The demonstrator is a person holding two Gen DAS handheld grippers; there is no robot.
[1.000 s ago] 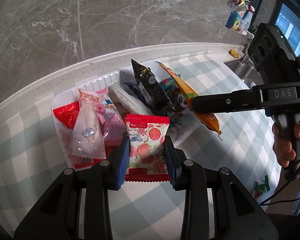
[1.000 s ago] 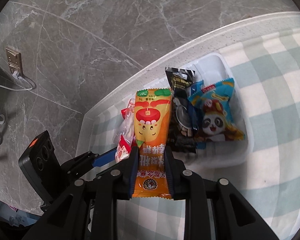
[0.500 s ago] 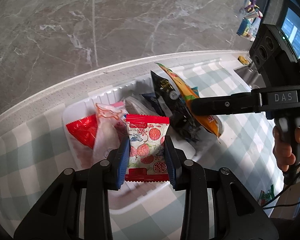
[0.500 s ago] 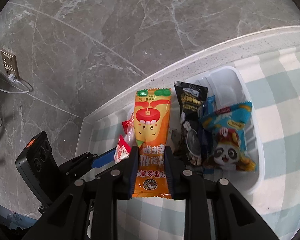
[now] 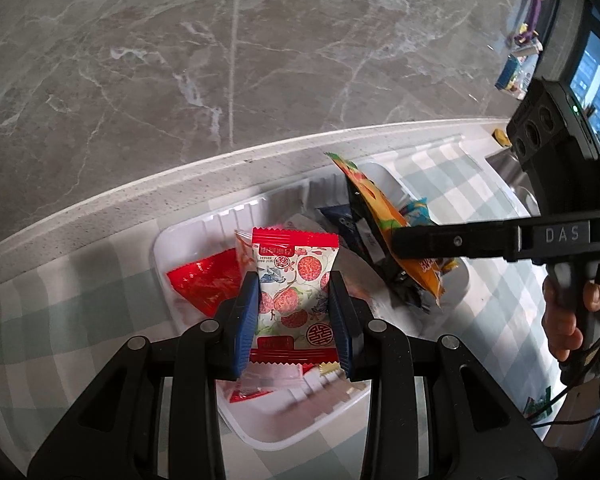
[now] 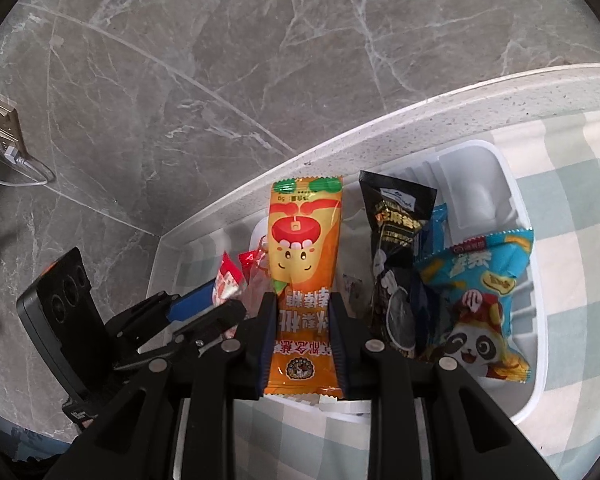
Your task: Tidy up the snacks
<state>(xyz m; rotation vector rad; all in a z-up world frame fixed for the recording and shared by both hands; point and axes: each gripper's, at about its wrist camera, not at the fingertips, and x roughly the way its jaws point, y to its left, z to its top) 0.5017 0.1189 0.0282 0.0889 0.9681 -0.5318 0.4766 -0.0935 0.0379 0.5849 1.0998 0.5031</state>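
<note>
My left gripper (image 5: 294, 304) is shut on a red-and-white lychee snack packet (image 5: 294, 280), held upright over the near left part of the white plastic tray (image 5: 284, 436). My right gripper (image 6: 302, 328) is shut on a long orange snack packet (image 6: 305, 252) with a cartoon face, hanging over the same tray (image 6: 540, 368). In the left wrist view that orange packet (image 5: 384, 216) and the right gripper (image 5: 398, 242) sit over the tray's right half. A black cookie packet (image 6: 396, 248), a blue panda packet (image 6: 480, 300) and a red packet (image 5: 204, 280) lie in the tray.
The tray rests on a green-and-white checked cloth (image 6: 580, 208) by a white counter ledge (image 5: 140, 196) below a grey marble wall (image 5: 260, 60). A person's hand (image 5: 564, 320) holds the right gripper's handle. A wall socket (image 6: 4, 128) with a cable is at far left.
Both grippers have travelled forward with their packets and now hang over the tray; in the left wrist view the tray has slid down and nearer, under the fingers.
</note>
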